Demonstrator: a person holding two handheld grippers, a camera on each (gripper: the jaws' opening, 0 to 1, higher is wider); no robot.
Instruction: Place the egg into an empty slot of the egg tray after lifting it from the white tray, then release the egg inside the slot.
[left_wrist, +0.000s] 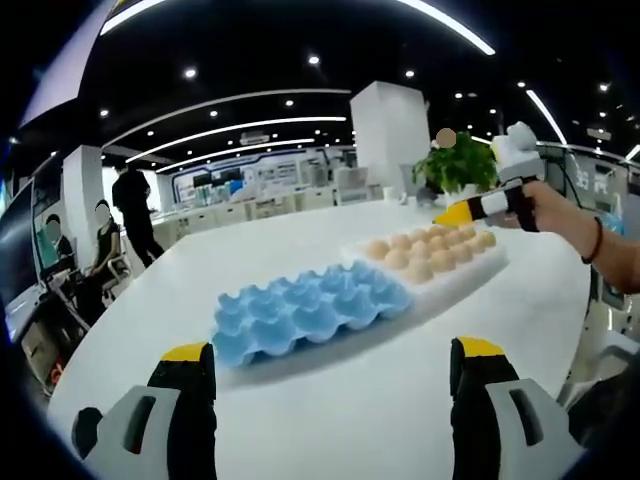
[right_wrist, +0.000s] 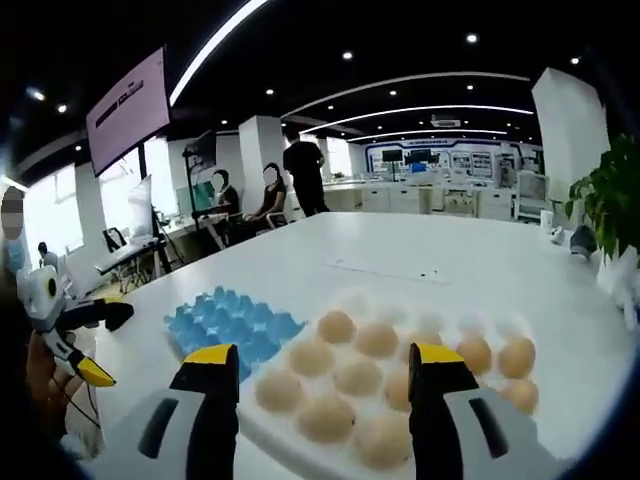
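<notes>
Eggs lie in rows in the white tray, none lifted, and beside it the blue egg tray sits with every visible slot bare. Both trays rest touching on a wide white surface that curves away into a large open office with a dark ceiling, strip lights and white pillars. A green plant stands beyond the far edge, and people stand or sit at desks well behind. In the left gripper view the left tongs are spread wide with nothing between them, short of the blue tray. In the right gripper view the right tongs hang released just over the eggs, tips apart, holding nothing. Nothing lies between either tongs and the trays.
</notes>
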